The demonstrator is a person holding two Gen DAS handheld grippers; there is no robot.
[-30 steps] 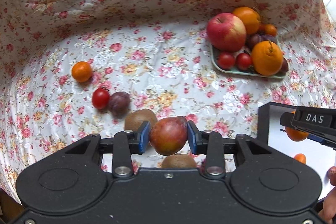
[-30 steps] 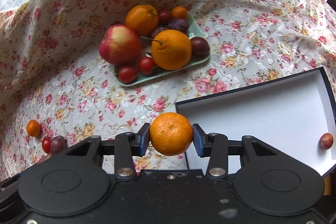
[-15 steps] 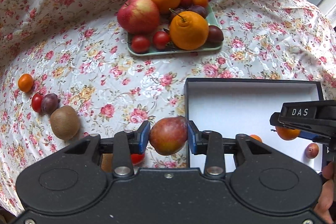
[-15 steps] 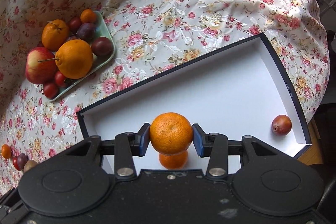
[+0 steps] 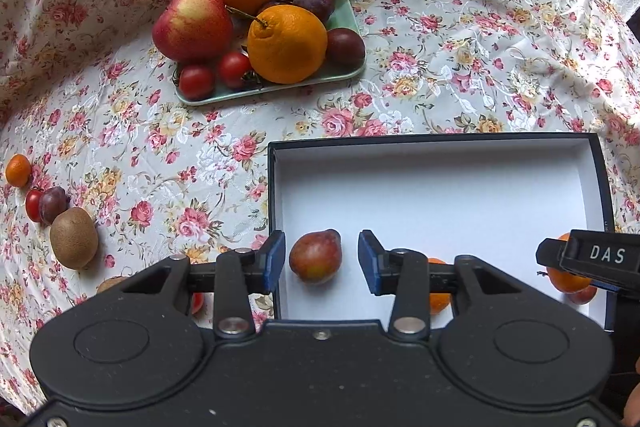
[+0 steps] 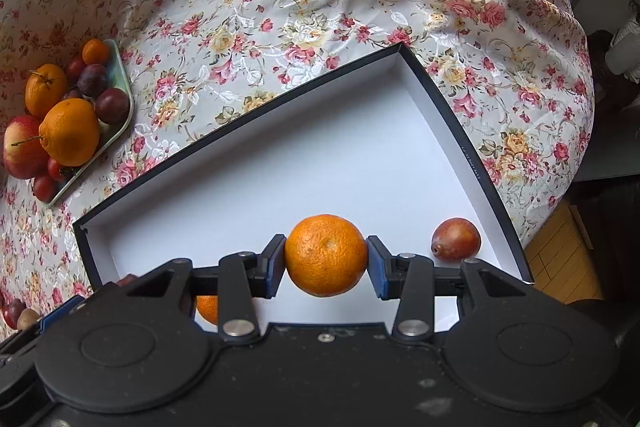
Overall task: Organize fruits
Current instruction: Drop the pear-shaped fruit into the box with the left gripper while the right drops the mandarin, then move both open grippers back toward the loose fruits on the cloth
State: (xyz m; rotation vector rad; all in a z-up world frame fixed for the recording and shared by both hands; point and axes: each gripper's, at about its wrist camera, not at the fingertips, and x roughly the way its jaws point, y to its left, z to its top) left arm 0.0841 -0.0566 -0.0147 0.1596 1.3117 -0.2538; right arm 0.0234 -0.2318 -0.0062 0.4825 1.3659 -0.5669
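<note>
I see a floral-clothed surface [image 5: 440,39]; on it an open box [image 5: 440,187], white inside; beyond it a green tray [image 5: 344,23] heaped with fruit; my right tongs [image 6: 326,261] grip an orange [image 6: 326,255] above the box; my left tongs [image 5: 322,259] have just been opening, the pear [image 5: 316,257] loose between them.

Both wrist views look down into the box [image 5: 436,195]

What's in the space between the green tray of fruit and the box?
Nothing but flowery tablecloth. In the left wrist view, the stretch between the green tray and the box is bare.
</note>
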